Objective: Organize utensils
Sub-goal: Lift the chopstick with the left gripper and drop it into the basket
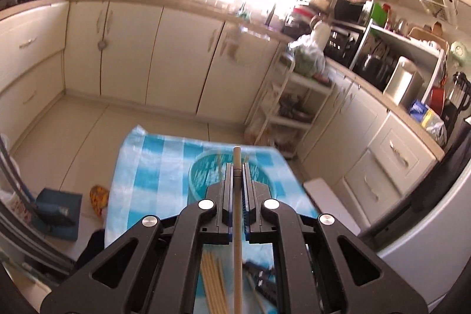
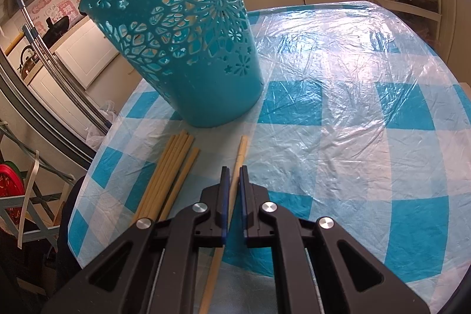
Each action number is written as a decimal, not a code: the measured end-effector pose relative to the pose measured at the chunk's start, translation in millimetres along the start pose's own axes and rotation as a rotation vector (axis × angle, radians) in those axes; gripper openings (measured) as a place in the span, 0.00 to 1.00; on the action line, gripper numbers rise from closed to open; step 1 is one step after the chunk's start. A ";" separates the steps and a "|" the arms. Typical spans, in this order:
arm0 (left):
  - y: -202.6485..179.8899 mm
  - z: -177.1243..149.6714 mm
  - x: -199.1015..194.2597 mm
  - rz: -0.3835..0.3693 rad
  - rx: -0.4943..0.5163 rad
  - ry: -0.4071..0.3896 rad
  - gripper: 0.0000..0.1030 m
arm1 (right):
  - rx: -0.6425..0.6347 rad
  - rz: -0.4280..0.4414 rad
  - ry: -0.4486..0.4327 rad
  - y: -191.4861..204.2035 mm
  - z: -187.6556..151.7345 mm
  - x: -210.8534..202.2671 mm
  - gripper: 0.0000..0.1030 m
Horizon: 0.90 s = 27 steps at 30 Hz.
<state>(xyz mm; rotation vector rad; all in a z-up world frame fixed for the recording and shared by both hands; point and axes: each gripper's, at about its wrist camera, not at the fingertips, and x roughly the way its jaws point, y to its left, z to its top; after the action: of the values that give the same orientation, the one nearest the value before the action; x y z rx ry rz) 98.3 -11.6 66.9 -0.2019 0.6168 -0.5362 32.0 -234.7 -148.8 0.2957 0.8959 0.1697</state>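
Observation:
My left gripper (image 1: 237, 167) is shut on one pale wooden chopstick (image 1: 237, 225), which runs straight out between the fingers, high above the table. Below its tip is the open mouth of the teal cut-out basket (image 1: 200, 169), blurred. More loose chopsticks (image 1: 213, 284) show under the gripper on the blue-and-white checked cloth (image 1: 147, 161). In the right wrist view my right gripper (image 2: 234, 171) is low over the cloth (image 2: 338, 137), shut on another single chopstick (image 2: 242, 149). A bundle of several chopsticks (image 2: 170, 172) lies just left of it. The basket (image 2: 188, 49) stands upright beyond them.
Cream kitchen cabinets (image 1: 132, 49) line the far wall, and a white shelf cart (image 1: 291, 102) stands past the table's far corner. A crowded counter (image 1: 397, 72) runs along the right. Metal poles and a folding rack (image 2: 35, 196) stand off the table's left edge.

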 end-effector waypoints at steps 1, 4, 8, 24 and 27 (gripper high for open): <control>-3.0 10.0 5.6 0.004 -0.005 -0.026 0.05 | 0.001 0.001 0.000 -0.2 0.1 0.0 0.07; -7.1 31.3 25.3 0.025 -0.021 -0.075 0.05 | 0.003 0.003 0.000 0.1 -0.1 -0.1 0.07; -13.0 49.3 48.4 0.070 -0.020 -0.152 0.05 | 0.006 0.005 0.001 -0.5 0.0 -0.6 0.07; -1.1 37.9 124.6 0.214 -0.007 -0.218 0.05 | 0.007 0.006 0.001 0.0 -0.2 -0.3 0.08; -2.2 25.8 129.4 0.227 0.023 -0.182 0.05 | 0.007 0.005 0.001 0.3 -0.3 -0.2 0.08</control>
<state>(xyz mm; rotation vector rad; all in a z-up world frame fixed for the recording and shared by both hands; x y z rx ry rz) 201.5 -81.9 24.2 -0.1551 0.4489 -0.3019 31.7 -234.4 -148.7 0.3046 0.8969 0.1717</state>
